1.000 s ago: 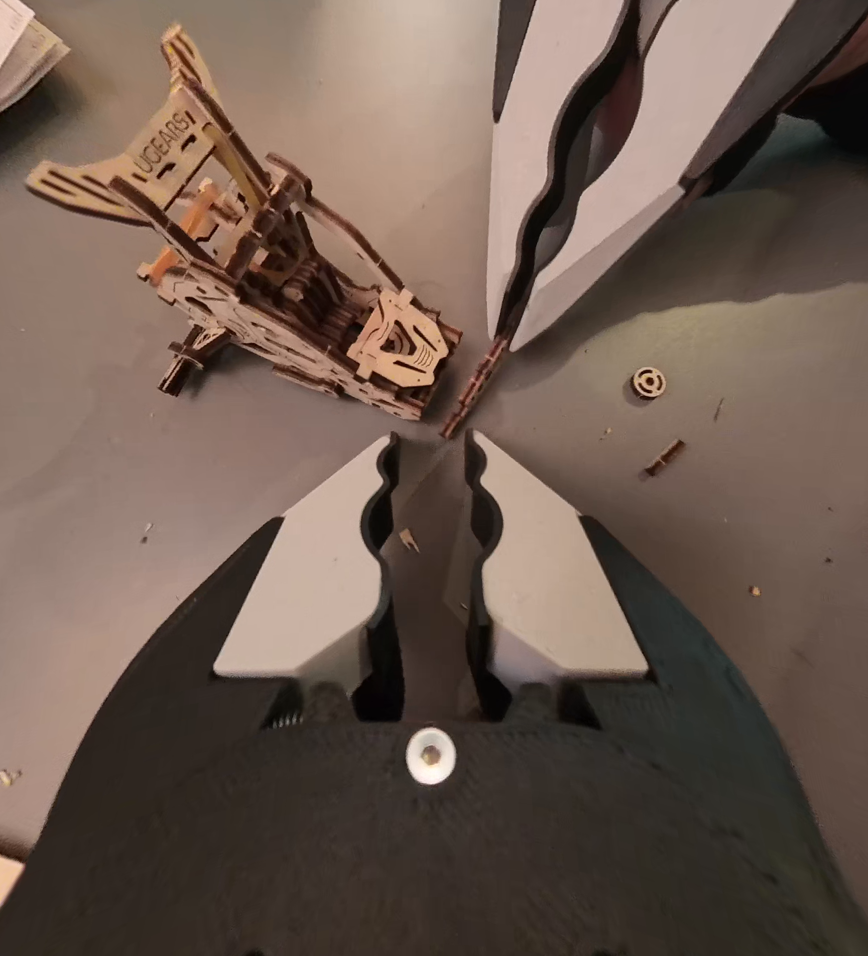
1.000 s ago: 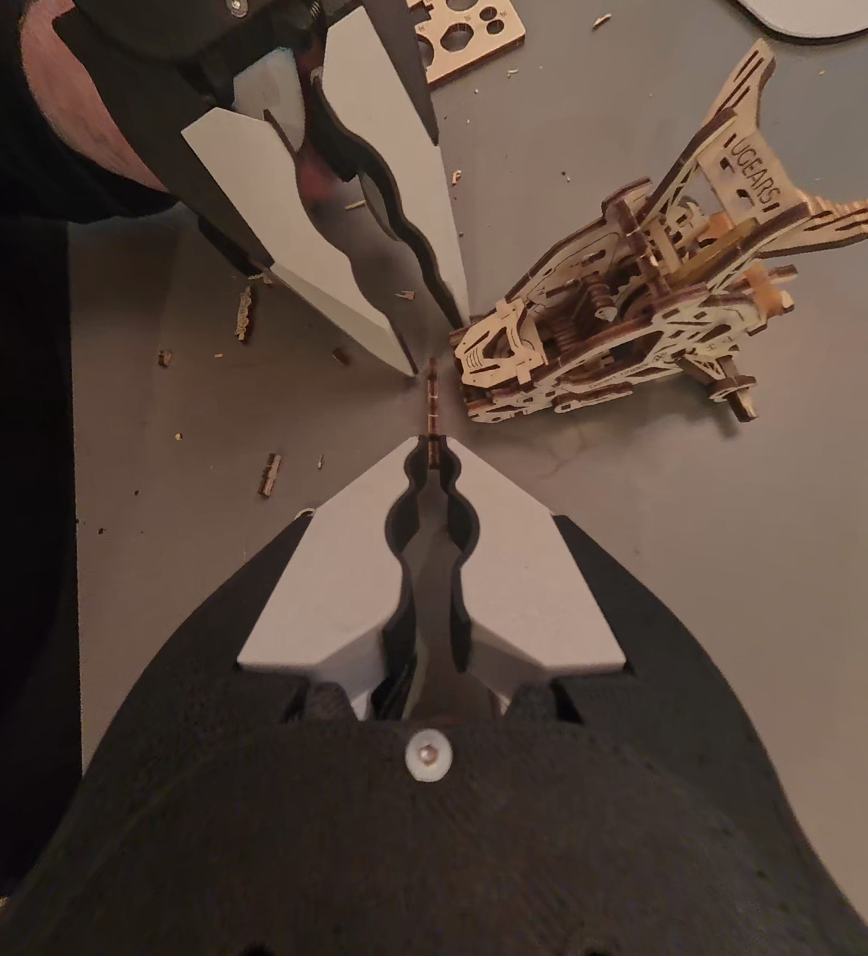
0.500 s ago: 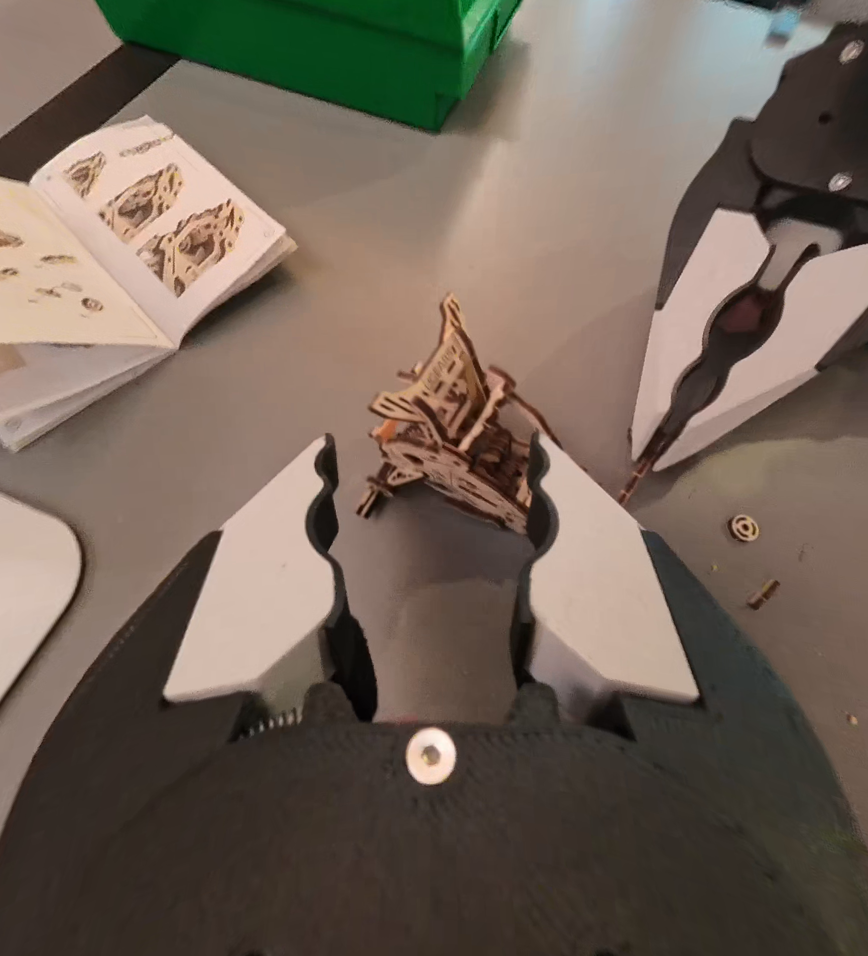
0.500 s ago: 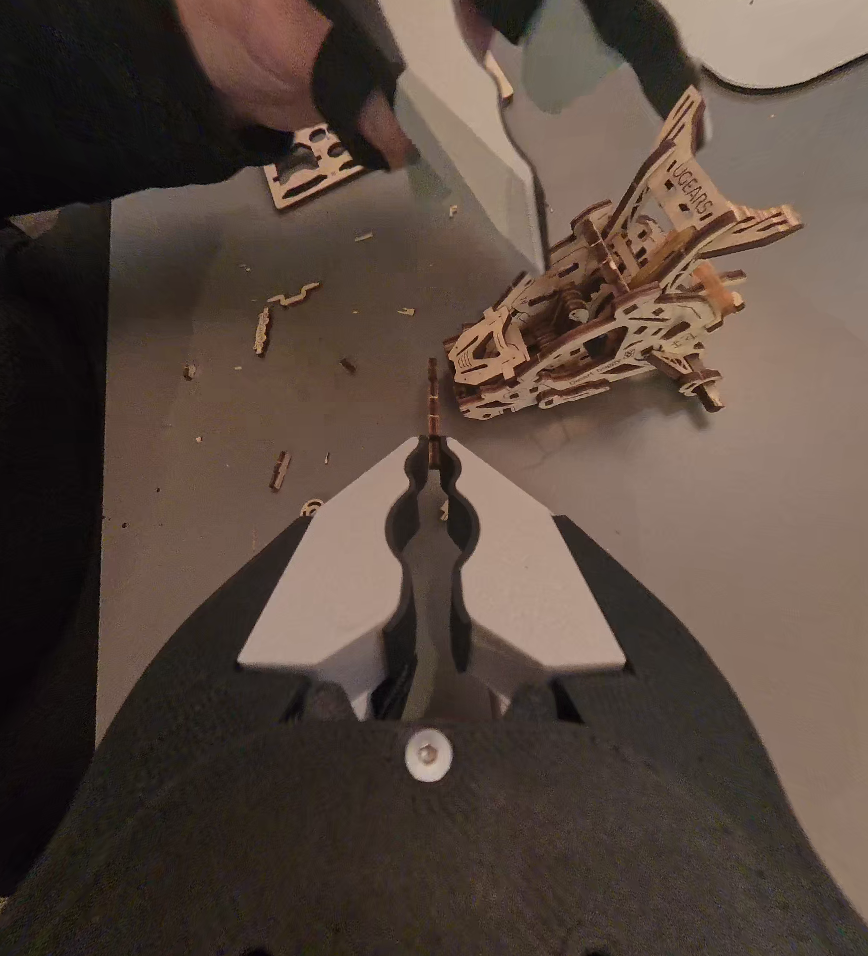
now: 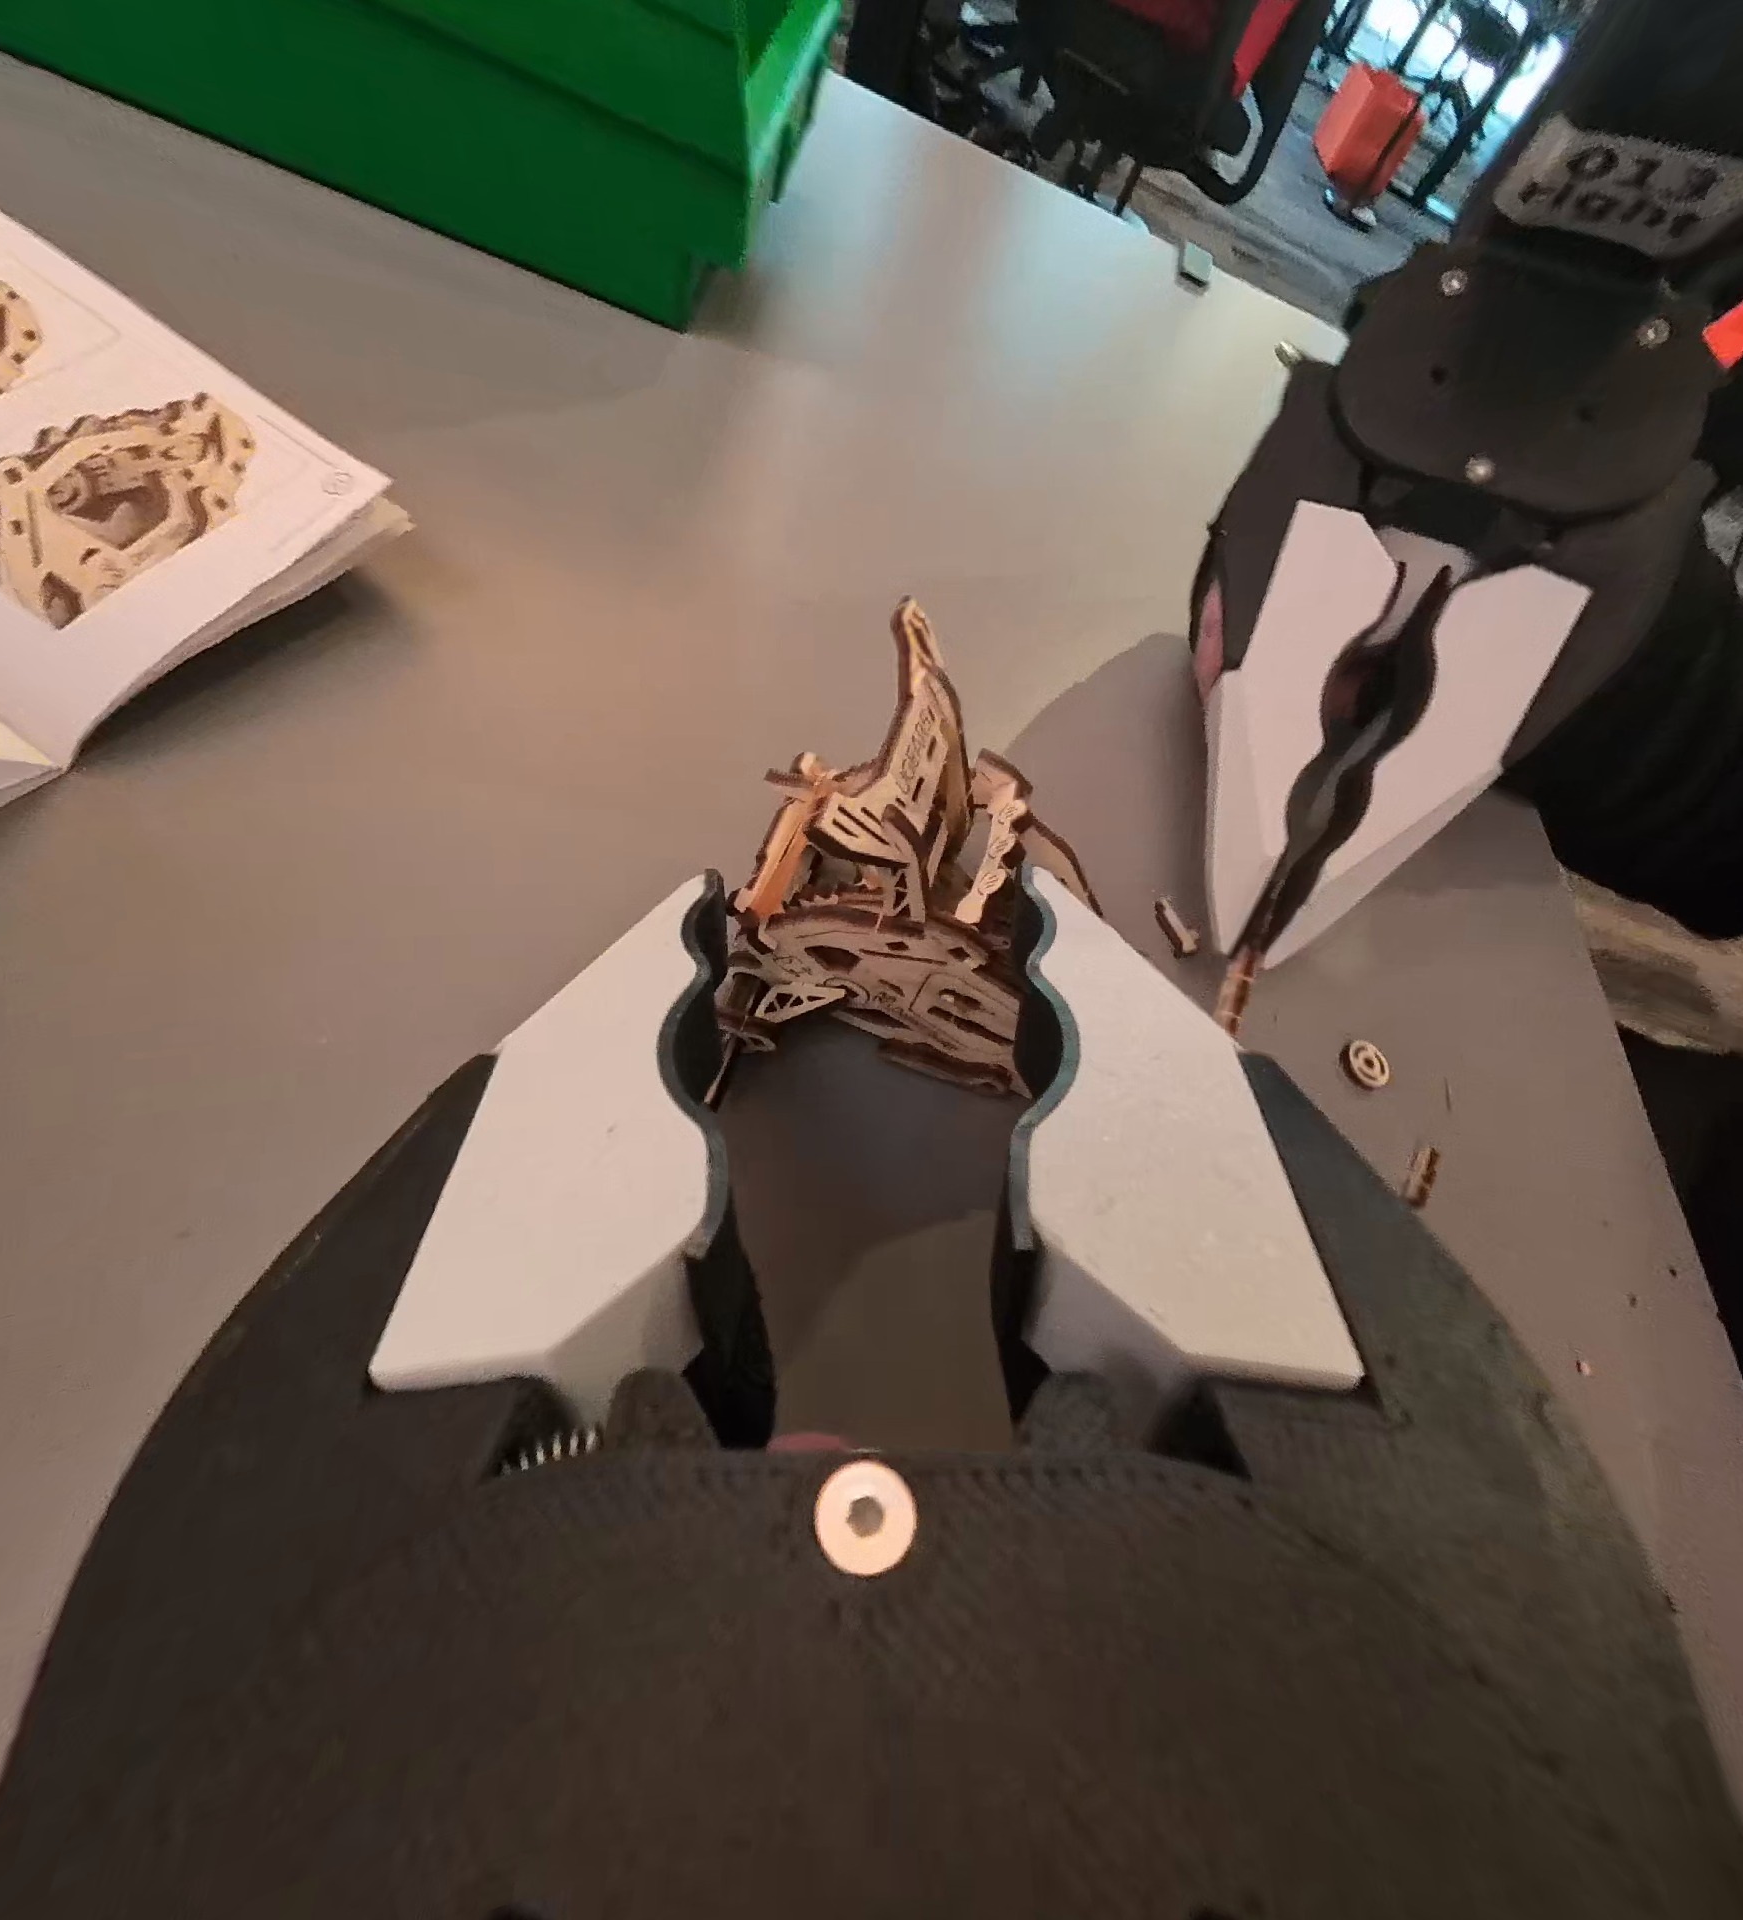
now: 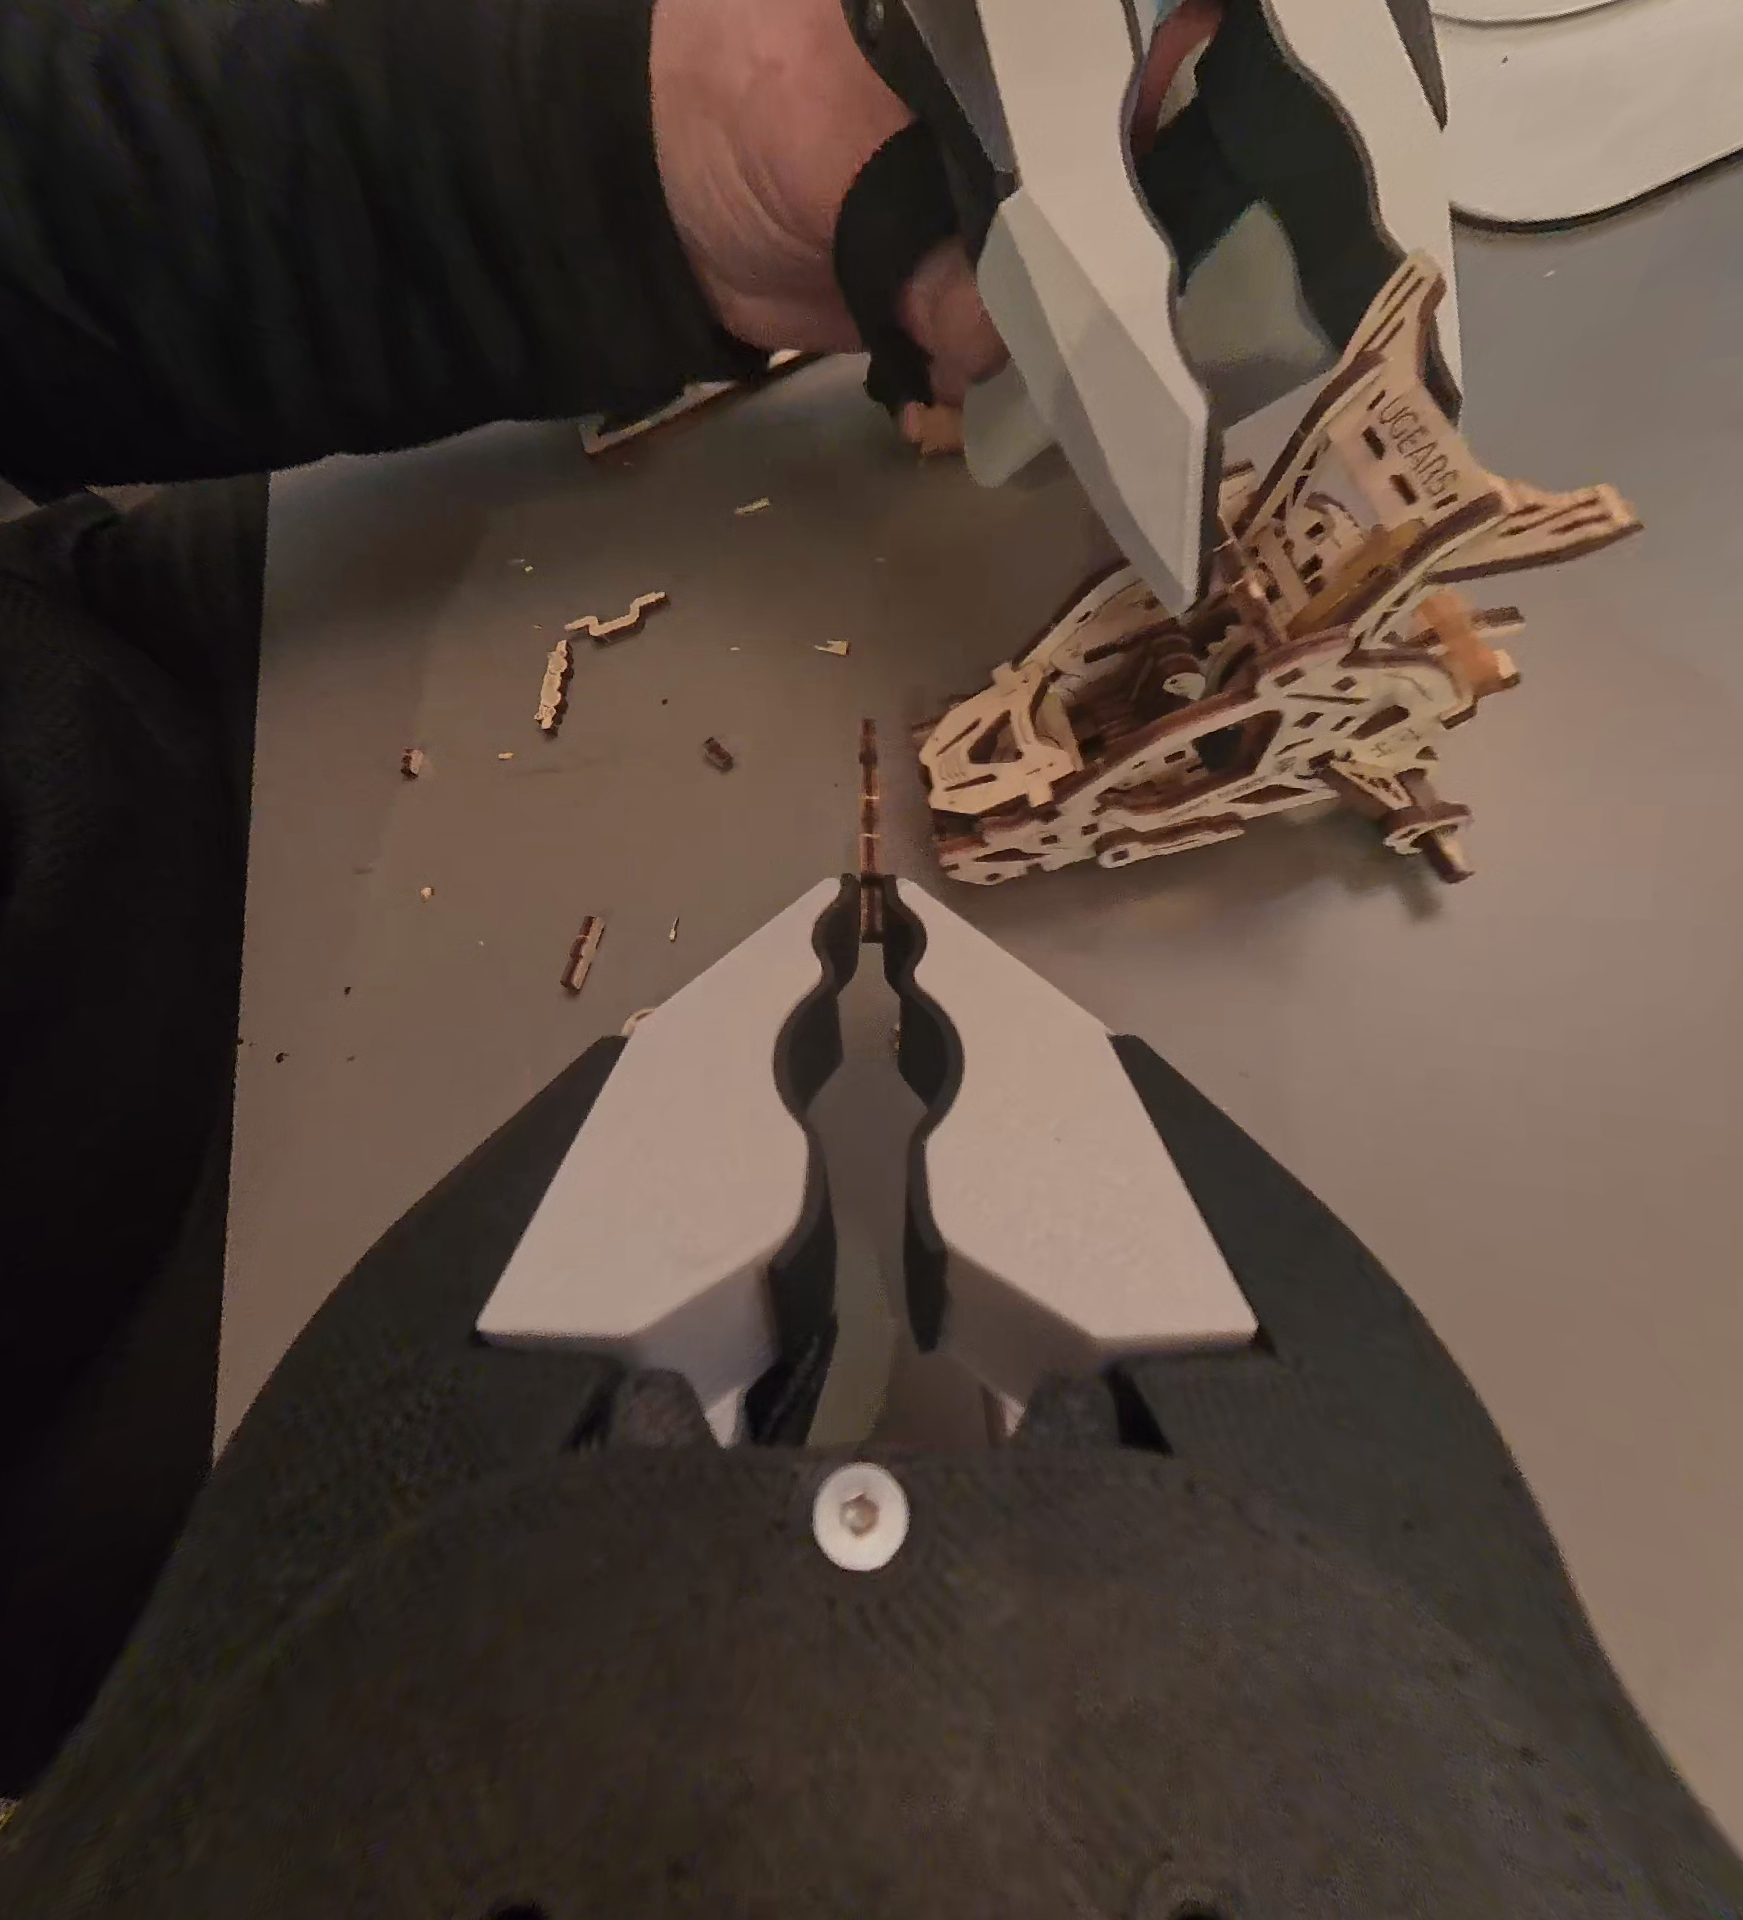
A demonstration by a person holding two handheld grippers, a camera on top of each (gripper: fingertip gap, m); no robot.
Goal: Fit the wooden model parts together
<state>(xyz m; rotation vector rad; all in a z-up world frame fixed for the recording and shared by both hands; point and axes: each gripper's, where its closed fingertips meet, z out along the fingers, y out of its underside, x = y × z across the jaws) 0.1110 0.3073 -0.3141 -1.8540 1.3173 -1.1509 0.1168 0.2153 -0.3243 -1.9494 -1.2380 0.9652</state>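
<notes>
My right hand-held gripper (image 6: pixel 872 902) is clenched on a thin strip (image 6: pixel 868 795), its far end just beside the model (image 6: pixel 1199 727) on the surface (image 6: pixel 1262 1143). My left hand-held gripper (image 5: pixel 872 909), released, straddles the model. Next, I judge: grip the model, then slot the strip in.

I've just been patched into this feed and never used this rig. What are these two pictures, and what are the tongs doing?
There is no robot arm: a person holds one pair of tongs in each hand, each with a camera looking along its fingers.

Left wrist view: the left tongs are open, straddling the wooden model on the grey table. An open instruction booklet and a green bin lie beyond.

Right wrist view: the right tongs are shut on a thin wooden strip, held beside the model. Small wooden offcuts are scattered to the left.
</notes>
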